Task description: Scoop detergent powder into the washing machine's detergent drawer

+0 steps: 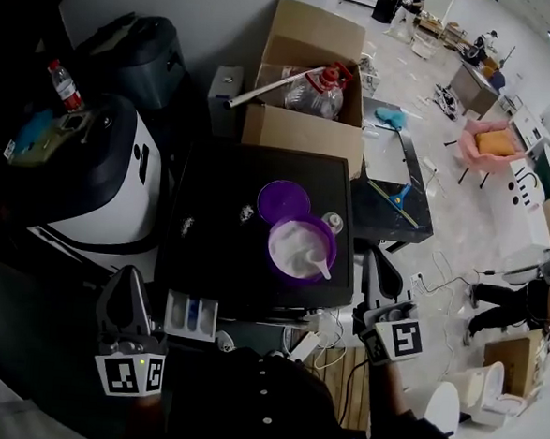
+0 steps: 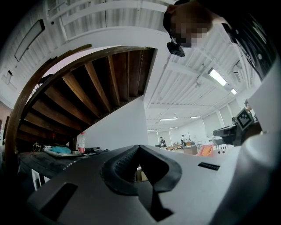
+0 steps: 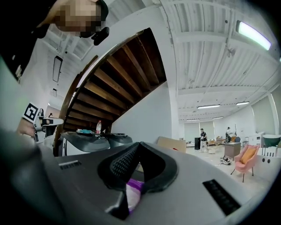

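Note:
A purple tub (image 1: 301, 249) of white detergent powder stands on the black washing machine top (image 1: 212, 247), with a white scoop (image 1: 317, 262) lying in the powder. Its purple lid (image 1: 284, 200) lies just behind it. The white detergent drawer (image 1: 191, 313) is pulled out at the machine's front left. My left gripper (image 1: 130, 279) hovers left of the drawer, jaws shut and empty (image 2: 139, 147). My right gripper (image 1: 373, 263) is held right of the machine's front corner, also shut with nothing in it (image 3: 139, 144). The purple tub (image 3: 134, 193) shows below its jaws.
Behind the machine, an open cardboard box (image 1: 308, 85) holds a clear jug with a red cap. A white-and-black appliance (image 1: 99, 178) stands at the left, with a red-capped bottle (image 1: 64, 84) behind it. A dark table (image 1: 394, 189) is at the right. Cables lie on the floor.

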`<act>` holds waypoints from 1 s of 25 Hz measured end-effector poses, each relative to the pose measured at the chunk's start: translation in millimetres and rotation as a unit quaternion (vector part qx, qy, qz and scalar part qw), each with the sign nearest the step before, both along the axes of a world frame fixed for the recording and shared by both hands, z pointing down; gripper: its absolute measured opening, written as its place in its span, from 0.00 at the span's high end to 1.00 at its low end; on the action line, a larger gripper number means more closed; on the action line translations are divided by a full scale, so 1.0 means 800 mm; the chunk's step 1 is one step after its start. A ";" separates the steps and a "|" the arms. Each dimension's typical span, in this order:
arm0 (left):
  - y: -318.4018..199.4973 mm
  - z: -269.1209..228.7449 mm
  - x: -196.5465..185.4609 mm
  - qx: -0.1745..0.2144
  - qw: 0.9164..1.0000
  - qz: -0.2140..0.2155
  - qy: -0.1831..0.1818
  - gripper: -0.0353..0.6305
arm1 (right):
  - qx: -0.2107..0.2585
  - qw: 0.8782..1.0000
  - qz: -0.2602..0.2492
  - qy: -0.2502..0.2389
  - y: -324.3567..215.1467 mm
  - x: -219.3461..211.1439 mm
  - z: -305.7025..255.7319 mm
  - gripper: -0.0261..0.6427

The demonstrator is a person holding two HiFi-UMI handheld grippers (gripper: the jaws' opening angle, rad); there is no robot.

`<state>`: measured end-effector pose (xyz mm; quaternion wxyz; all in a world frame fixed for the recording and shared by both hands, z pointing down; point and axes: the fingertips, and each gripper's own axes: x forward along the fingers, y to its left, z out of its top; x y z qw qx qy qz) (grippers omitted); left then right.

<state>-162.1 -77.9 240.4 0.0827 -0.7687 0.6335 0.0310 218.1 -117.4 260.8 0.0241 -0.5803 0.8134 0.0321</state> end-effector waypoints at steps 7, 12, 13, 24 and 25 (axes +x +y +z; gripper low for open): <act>0.001 0.000 0.002 0.002 1.000 0.000 0.000 0.94 | 0.001 1.000 -0.005 0.008 -0.001 -0.006 0.000 0.92; 0.001 -0.001 0.006 0.003 1.000 0.002 -0.001 0.94 | 0.003 1.000 -0.011 0.011 -0.002 -0.008 0.000 0.92; 0.001 0.000 0.006 0.004 1.000 0.002 -0.001 0.94 | 0.003 1.000 -0.012 0.012 -0.002 -0.009 0.001 0.92; -0.004 0.000 0.006 0.006 1.000 0.004 -0.001 0.94 | 0.003 1.000 -0.020 0.016 -0.008 -0.020 0.001 0.92; -0.005 0.000 0.005 0.006 1.000 0.005 0.000 0.94 | 0.002 1.000 -0.021 0.016 -0.009 -0.021 0.001 0.92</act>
